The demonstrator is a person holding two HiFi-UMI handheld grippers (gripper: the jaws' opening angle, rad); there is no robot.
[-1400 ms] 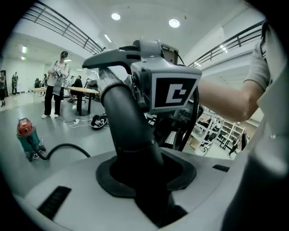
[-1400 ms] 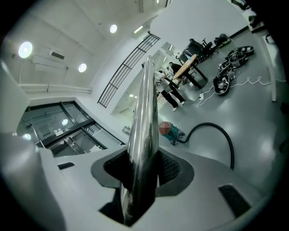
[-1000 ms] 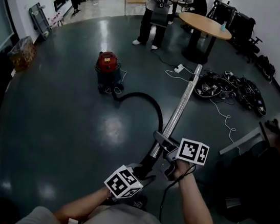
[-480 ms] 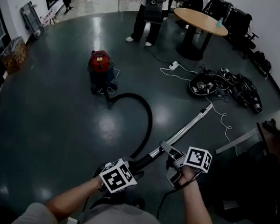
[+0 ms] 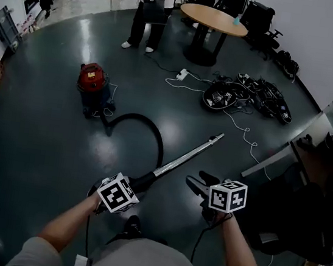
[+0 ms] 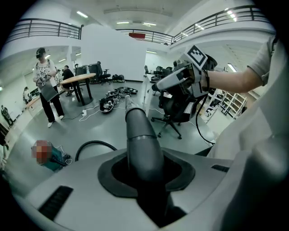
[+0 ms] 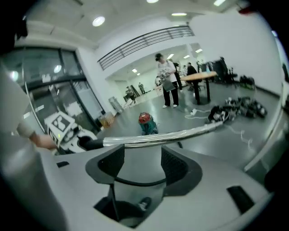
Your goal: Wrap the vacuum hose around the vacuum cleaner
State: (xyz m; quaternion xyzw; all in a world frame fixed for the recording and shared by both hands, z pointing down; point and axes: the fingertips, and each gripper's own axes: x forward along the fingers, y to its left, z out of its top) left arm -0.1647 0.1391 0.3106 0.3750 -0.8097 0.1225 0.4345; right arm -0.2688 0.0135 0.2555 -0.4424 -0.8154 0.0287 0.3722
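Observation:
The red vacuum cleaner (image 5: 92, 85) stands on the dark floor at the far left, also seen small in the right gripper view (image 7: 146, 122). Its black hose (image 5: 140, 120) loops toward me into a dark grey handle (image 6: 141, 144). My left gripper (image 5: 133, 186) is shut on that handle (image 5: 142, 182). The metal wand (image 5: 189, 154) slants away to the right, its tip low near the floor. My right gripper (image 5: 198, 183) hovers just right of the wand, clear of it. Its jaws have just been opening and nothing is between them; the wand (image 7: 167, 135) crosses beyond them.
A person (image 5: 149, 10) stands at the far end by a round table (image 5: 214, 19). A power strip (image 5: 181, 74) and a pile of cables and bags (image 5: 245, 97) lie at the far right. A desk edge (image 5: 272, 161) and office chairs border the right side.
The right gripper has let go of the wand and drawn back to its right. The left gripper moved left with the handle, and the wand swung down and to the right.

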